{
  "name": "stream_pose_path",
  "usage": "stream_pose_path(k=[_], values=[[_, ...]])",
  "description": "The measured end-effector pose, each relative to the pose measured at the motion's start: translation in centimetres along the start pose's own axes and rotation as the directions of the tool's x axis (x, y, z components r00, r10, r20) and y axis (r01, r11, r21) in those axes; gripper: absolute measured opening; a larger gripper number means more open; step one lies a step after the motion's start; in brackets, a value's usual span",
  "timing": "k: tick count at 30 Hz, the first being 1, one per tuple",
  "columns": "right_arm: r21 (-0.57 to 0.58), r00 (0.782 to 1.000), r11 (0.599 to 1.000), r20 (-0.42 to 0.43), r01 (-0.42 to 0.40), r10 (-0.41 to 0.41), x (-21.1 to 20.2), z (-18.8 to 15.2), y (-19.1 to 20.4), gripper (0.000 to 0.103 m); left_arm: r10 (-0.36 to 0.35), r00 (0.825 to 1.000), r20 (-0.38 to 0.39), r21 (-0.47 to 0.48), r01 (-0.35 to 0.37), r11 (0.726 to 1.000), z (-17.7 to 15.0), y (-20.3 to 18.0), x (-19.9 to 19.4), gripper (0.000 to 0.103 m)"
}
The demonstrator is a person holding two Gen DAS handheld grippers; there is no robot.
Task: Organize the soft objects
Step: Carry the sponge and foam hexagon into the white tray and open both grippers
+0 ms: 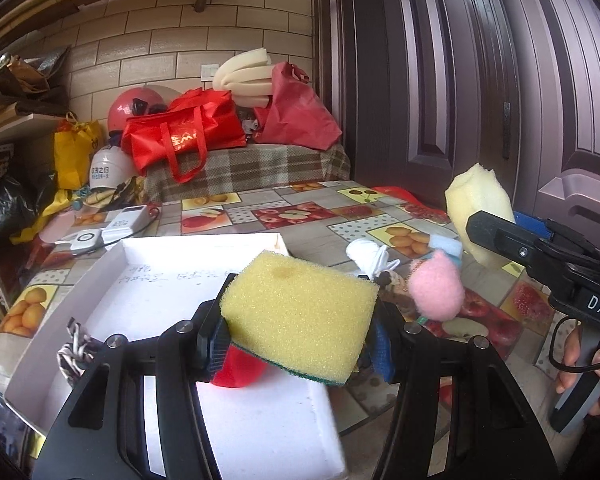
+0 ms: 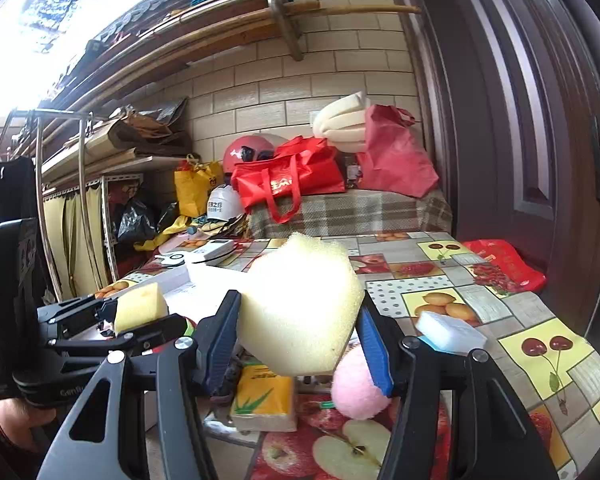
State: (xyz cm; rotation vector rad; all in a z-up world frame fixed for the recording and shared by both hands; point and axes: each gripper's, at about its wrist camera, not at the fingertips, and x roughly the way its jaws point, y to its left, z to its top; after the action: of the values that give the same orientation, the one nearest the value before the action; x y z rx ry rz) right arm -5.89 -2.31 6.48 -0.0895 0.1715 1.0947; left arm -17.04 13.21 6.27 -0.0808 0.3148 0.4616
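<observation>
A yellow sponge is gripped by the left tool above a white tray; pale foam is clamped in the right tool over the bench.

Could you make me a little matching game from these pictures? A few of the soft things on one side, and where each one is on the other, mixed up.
Things:
1. yellow sponge with green backing
2. pale foam chunk
3. pink pompom
4. red ball

Places:
A. lying on the fruit-patterned tablecloth
B. in the white tray, under the held sponge
C. clamped in the left gripper
D. clamped in the right gripper

Pairs: 1-C, 2-D, 3-A, 4-B
</observation>
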Motion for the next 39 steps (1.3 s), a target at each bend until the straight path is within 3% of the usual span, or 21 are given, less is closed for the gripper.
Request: stream_pose_path(k=[12,18,23,30,34,39], values=[[-0.054,0.994,0.994,-0.047,-0.099,0.096,1.8,0.0,3.7,0.057,0.167,0.986,-0.012,-0.072,-0.168,0.983,-1.0,8.0,-1.6,0.057],[-0.069,0.981,0.983,-0.1,-0.171,0.164,3.3,-0.3,6.1,0.057,0.21,0.977,-0.027,-0.13,-0.212,0.969,-1.4,10.5,-1.7,0.057],[-0.044,0.953,0.967,-0.188,-0.252,0.24,5.9,-0.7,7.9,0.057,0.218,0.975,-0.037,-0.141,-0.221,0.965,-1.4,11.0,-1.4,0.057],[-0.098,0.881,0.916,-0.33,-0.389,0.339,8.0,-1.9,11.5,0.057,0.209,0.976,-0.054,-0.191,-0.216,0.957,-1.4,12.3,-1.1,0.057],[-0.151,0.852,0.888,-0.388,-0.435,0.351,8.4,-2.5,13.2,0.056,0.211,0.976,-0.049,-0.175,-0.216,0.961,-1.3,12.1,-1.1,0.057],[-0.116,0.824,0.889,-0.445,-0.442,0.352,10.4,-2.8,13.4,0.056,0.212,0.976,-0.045,-0.16,-0.216,0.963,-1.2,11.8,-1.1,0.057]])
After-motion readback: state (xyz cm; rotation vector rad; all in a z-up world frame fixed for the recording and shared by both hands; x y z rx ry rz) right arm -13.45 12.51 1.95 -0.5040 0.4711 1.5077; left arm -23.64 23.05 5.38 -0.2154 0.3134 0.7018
